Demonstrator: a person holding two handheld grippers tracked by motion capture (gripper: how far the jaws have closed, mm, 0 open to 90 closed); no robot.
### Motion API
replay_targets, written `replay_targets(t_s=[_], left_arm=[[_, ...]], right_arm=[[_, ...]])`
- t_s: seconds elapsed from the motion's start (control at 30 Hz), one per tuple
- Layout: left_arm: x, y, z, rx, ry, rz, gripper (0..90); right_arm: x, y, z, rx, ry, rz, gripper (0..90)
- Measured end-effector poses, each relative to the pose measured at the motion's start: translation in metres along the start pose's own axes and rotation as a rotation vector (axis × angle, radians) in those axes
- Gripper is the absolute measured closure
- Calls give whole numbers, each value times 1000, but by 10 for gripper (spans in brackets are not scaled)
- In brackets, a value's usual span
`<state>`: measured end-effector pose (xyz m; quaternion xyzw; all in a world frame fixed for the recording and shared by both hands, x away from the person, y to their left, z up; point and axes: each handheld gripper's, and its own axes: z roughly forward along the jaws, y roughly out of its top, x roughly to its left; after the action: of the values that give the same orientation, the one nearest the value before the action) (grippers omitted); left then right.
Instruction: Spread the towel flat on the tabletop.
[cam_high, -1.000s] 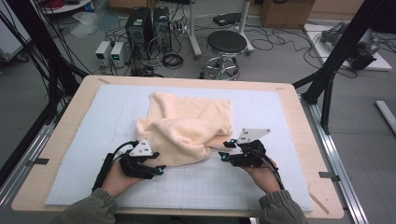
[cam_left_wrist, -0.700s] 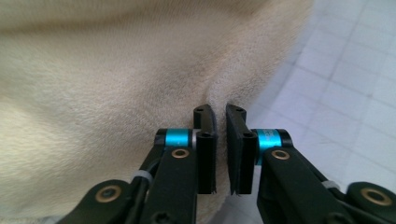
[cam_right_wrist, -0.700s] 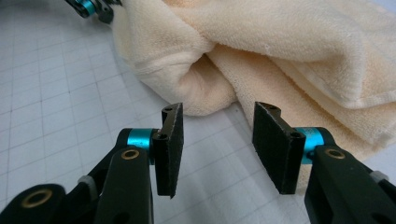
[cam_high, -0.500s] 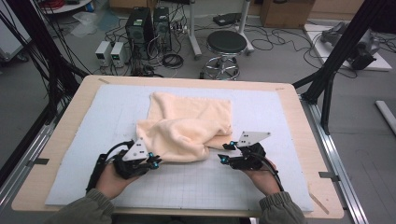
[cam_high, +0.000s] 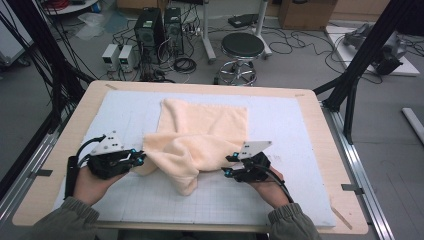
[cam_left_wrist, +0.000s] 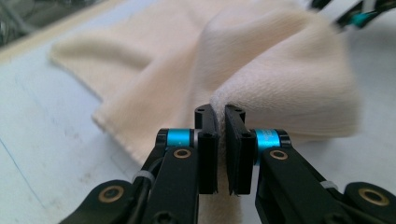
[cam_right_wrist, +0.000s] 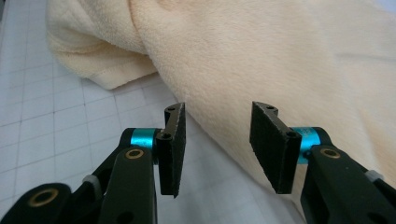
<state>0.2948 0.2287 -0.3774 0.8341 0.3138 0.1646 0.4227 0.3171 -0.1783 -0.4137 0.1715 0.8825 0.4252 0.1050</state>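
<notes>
While tongs (cam_left_wrist: 221, 116) pinch, towel (cam_high: 200, 135) (cream) lifts.

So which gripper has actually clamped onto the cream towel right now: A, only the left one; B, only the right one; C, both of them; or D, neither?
A: in the left gripper view the left gripper has its jaws pressed together on a fold of the towel, while in the right gripper view the right gripper has its jaws standing apart in front of the cloth, not pinching it.
</notes>
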Motion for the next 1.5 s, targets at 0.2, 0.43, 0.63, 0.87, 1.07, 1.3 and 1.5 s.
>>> replay_targets(t_s=[0.2, 0.43, 0.63, 0.87, 1.07, 1.3, 1.5], left_arm=[[12, -9, 34, 41, 17, -45, 837], [-3, -2, 20, 14, 2, 25, 837], [-23, 14, -9, -45, -16, 86, 838], [-52, 42, -38, -113, -70, 167, 839], [-25, 42, -13, -55, -11, 123, 839], [44, 21, 47, 73, 112, -84, 840], [56, 13, 72, 116, 112, -138, 819]], right_arm=[[-2, 4, 35, 68, 28, -41, 559], [-8, 7, 43, 63, 44, -36, 837], [1, 12, -7, 1, 45, -65, 844], [14, 18, -84, -58, 5, -58, 848], [-6, 38, -86, -27, -34, -42, 847], [-78, 34, -14, 50, -108, 140, 847], [-108, 11, 17, 105, -144, 243, 801]])
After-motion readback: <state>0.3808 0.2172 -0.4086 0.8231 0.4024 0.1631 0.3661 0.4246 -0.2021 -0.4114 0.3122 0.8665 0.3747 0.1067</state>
